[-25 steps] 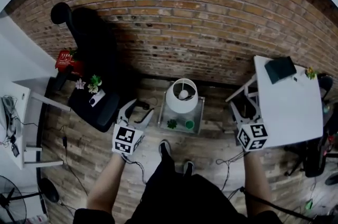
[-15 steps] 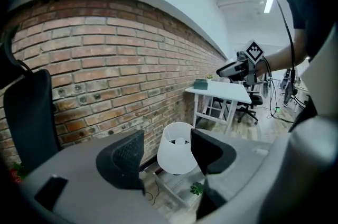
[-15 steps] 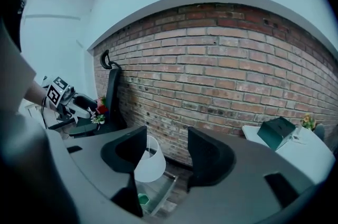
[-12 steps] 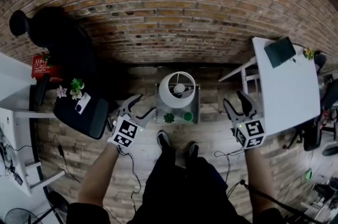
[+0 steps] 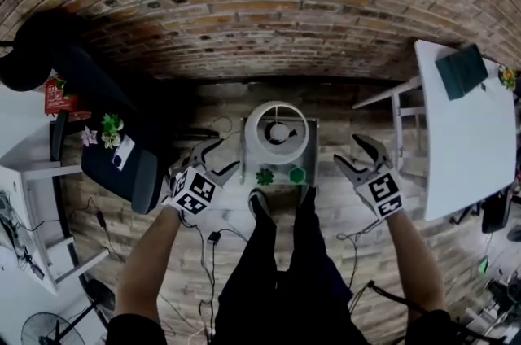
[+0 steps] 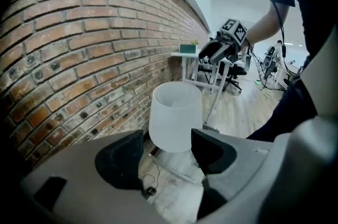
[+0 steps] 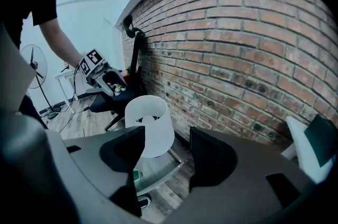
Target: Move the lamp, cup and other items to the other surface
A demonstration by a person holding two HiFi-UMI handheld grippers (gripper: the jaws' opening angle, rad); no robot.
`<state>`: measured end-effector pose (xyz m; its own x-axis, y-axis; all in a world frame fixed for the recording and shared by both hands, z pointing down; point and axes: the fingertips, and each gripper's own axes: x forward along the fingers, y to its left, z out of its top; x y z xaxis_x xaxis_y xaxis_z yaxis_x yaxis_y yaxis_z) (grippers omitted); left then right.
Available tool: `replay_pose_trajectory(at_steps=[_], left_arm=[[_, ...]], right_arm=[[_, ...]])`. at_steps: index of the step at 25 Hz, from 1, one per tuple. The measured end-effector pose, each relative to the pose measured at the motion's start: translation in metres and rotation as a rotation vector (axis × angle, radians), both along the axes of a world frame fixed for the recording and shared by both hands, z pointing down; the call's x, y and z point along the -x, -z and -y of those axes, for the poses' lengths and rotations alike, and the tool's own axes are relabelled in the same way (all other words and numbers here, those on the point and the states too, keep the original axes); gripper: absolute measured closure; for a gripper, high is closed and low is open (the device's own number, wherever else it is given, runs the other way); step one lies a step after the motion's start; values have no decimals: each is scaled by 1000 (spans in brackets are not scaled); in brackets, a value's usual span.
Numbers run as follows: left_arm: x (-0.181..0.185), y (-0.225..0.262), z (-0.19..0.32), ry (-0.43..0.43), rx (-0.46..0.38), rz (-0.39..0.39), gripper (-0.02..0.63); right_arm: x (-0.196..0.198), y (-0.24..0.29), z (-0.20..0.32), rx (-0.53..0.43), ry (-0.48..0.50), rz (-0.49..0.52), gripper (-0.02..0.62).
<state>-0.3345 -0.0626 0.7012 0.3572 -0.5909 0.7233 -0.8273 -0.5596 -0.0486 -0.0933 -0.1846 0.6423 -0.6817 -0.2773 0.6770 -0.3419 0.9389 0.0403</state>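
Where the lamp [image 5: 277,132] stands: frame centre, on a small glass table [image 5: 313,166].
Cup [image 5: 296,174]: green, on the table below the lamp, beside a small plant [image 5: 264,176].
Left gripper [image 5: 220,156]: left of the table, fingers apart, empty.
Right gripper [image 5: 350,150]: right of the table, fingers apart, just been opening, nothing between them.

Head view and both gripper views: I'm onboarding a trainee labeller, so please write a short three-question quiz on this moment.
1. True or false: the left gripper is shut on the lamp.
2. What shares the low glass table with the lamp? A) a green cup and a small plant; B) a laptop; C) a kettle.
3. Fill in: the wall behind the lamp is built of ____.

Key: 1 false, its fingers stand apart, short of the lamp; 2 A; 3 brick.
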Motion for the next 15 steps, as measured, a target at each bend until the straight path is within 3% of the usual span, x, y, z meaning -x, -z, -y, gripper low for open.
replay_pose_trajectory(at_steps=[6,9,15], left_arm=[[-8,-78,10,-163,123,105,305],[-4,-115,19,-184,168,119,302],[-4,-177,21,-207,242,109,293]], right_arm=[[17,-91,13,25,235,-58,316],[24,-134,12,37,343,-84,307],[29,-199,10,129,371,-128,304]])
